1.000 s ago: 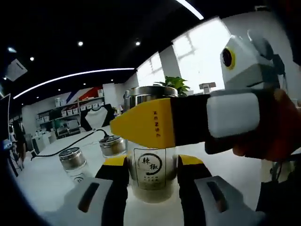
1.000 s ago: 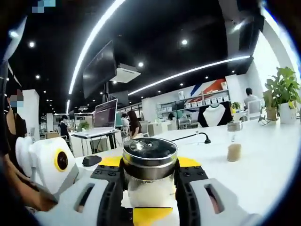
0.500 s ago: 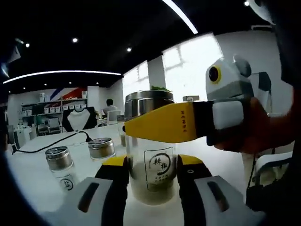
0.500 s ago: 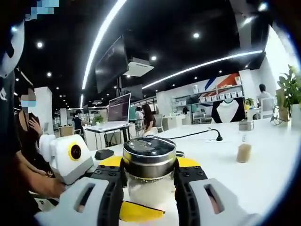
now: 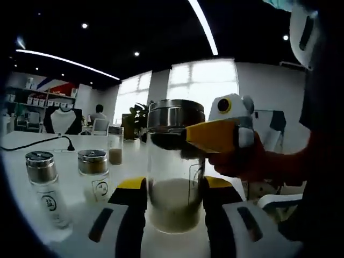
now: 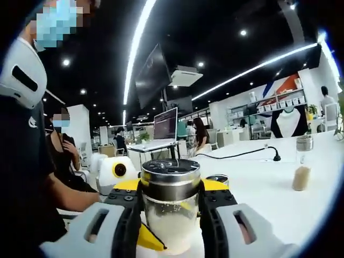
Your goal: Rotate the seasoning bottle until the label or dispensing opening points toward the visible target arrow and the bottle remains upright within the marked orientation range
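The seasoning bottle (image 5: 174, 161) is clear glass with a steel lid and pale powder in its lower part; it stands upright on the white table (image 5: 75, 236). No label faces the left gripper view. My left gripper (image 5: 174, 185) holds the lower body, its yellow-tipped jaws against both glass sides. My right gripper (image 5: 210, 136) comes in from the right at lid height. In the right gripper view the bottle (image 6: 170, 215) sits between the jaws of my right gripper (image 6: 170, 188), which clamp the lid. A yellow jaw of the left gripper (image 6: 147, 239) lies low against the glass.
Two smaller steel-capped bottles (image 5: 45, 188) (image 5: 94, 171) stand left of the bottle, and a third (image 5: 114, 148) stands farther back. A black cable (image 6: 242, 153) runs over the table. A small bottle (image 6: 301, 169) stands far right. A person's arm (image 6: 80, 201) reaches in from the left.
The printed label that faced the left gripper view has turned out of sight. The right gripper swung from across the bottle's front to its right side. Both cameras moved around the bottle.
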